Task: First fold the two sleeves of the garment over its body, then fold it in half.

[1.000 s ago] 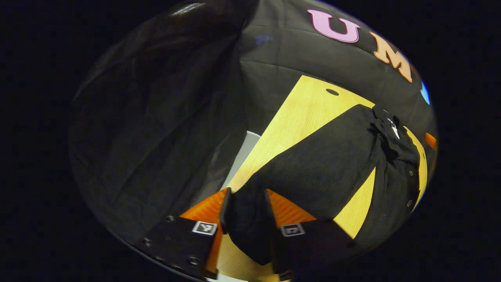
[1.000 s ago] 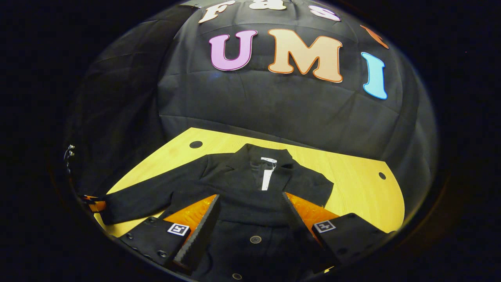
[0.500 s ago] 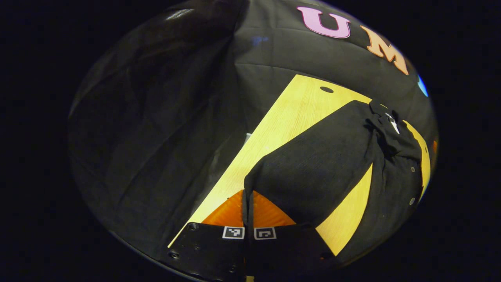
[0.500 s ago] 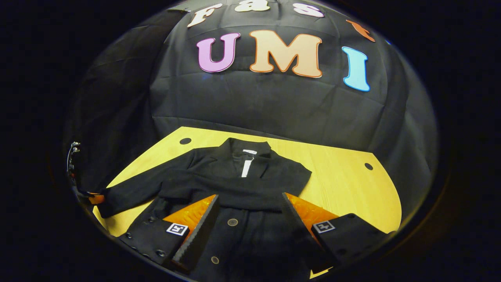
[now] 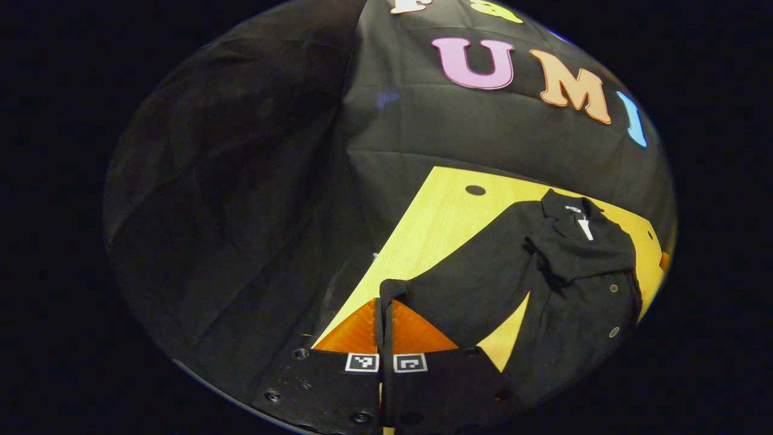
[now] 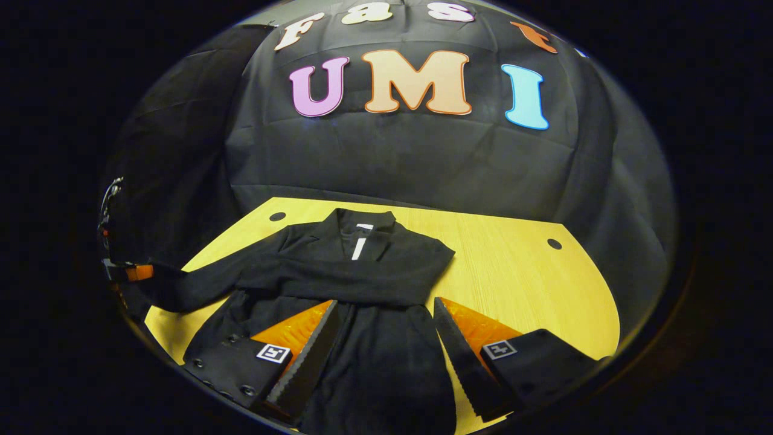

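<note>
Left tongs are clenched on the cuff of the jacket's sleeve, fingers pressed together w/ only a thin fold of black cloth between them. The cuff is lifted off the counter; from the tips the sleeve runs fwd and to the right, up to the shoulder of the black jacket, which lies flat farther off w/ collar and a white tag at the far end and buttons down the front. In the right gripper view those same tongs show far off to the left, at the counter's near-left corner, w/ the sleeve stretched from there toward the jacket body.

Right tongs are released, fingers spread wide, hovering over the lower front of the jacket; black cloth fills the gap between the fingers, but can't tell if they touch it. Just ahead of the tips, the other sleeve lies folded across the chest as a horizontal band. Beyond it, collar and white tag. Bare wooden counter spreads out to the right of the tongs.
</note>
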A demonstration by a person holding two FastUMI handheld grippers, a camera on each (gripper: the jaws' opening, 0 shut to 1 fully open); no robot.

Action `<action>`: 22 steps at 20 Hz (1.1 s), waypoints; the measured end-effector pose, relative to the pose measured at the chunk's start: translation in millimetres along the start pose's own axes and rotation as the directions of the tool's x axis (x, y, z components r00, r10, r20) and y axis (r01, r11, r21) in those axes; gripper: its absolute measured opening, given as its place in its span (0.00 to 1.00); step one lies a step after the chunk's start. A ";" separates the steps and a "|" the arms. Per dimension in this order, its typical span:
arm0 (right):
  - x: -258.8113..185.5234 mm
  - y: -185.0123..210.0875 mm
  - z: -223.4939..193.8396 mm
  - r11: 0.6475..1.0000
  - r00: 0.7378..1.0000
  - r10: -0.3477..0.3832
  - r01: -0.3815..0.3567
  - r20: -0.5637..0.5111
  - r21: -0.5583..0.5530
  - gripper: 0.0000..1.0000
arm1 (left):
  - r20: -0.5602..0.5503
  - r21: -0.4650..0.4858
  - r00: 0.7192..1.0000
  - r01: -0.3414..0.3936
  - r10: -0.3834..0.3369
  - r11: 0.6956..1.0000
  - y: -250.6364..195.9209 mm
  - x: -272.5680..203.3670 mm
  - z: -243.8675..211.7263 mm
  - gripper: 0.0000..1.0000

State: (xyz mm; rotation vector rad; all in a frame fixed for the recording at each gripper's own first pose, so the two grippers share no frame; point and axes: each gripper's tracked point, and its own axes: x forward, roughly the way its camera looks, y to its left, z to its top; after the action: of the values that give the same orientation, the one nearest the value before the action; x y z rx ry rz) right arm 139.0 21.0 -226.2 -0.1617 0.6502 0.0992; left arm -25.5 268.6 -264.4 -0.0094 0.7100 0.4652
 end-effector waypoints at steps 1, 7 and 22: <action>-4.0 -7.8 -1.1 1.000 1.000 -0.006 0.006 0.006 0.006 0.99 | 0.029 0.010 0.999 0.012 -0.012 1.000 -10.3 -4.9 16.2 0.00; -28.2 -50.2 -9.9 0.996 0.998 -0.052 0.050 0.038 0.068 0.99 | 0.161 0.097 0.980 0.100 -0.115 0.990 -71.6 -18.6 84.4 0.00; -73.4 -141.0 -48.0 0.968 0.983 -0.181 0.173 0.026 0.182 0.99 | 0.213 0.302 0.888 0.338 -0.409 0.891 -271.3 -18.3 141.2 0.00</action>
State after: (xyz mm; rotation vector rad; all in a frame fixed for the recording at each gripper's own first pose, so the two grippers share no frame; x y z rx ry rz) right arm 72.4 -129.2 -202.4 -0.0437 0.5962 -0.1275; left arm 163.2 40.6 -185.1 0.1567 0.4762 -0.0068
